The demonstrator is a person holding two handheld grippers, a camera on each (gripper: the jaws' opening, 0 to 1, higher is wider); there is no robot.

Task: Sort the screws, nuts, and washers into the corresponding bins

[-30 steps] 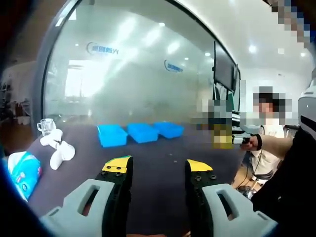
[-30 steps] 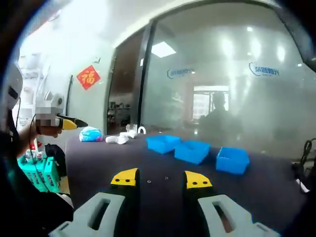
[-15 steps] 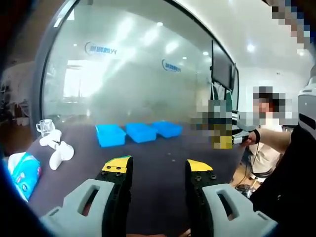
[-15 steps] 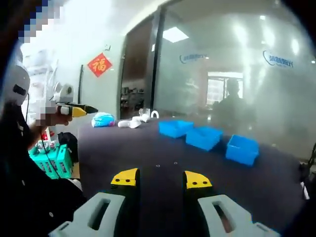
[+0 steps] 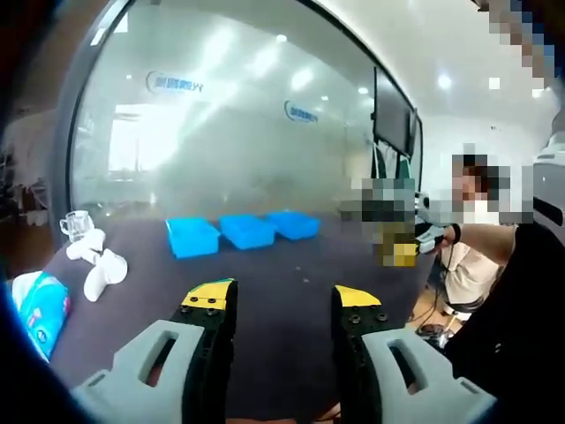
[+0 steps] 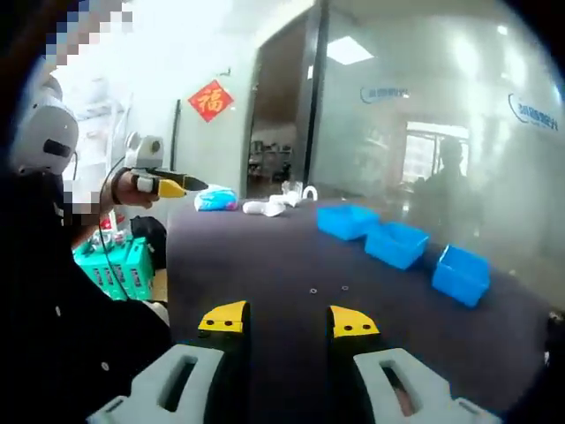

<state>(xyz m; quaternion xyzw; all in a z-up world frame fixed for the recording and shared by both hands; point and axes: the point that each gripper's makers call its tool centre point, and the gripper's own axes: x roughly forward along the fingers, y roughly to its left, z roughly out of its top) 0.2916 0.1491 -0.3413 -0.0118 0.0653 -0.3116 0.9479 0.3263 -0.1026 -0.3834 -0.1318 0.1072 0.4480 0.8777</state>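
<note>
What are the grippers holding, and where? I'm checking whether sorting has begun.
Nothing. Left gripper and right gripper are both open and empty above the table.

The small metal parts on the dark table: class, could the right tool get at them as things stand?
Probably yes. The right tool is open above the dark table, and nothing stands between it and the small metal parts; the blue bins sit farther back.

We hold the left gripper level and pointing forward, its yellow-tipped jaws parted with nothing between them. Our right gripper is likewise spread and empty. In the right gripper view, our hand grips the left gripper out at the left.
</note>
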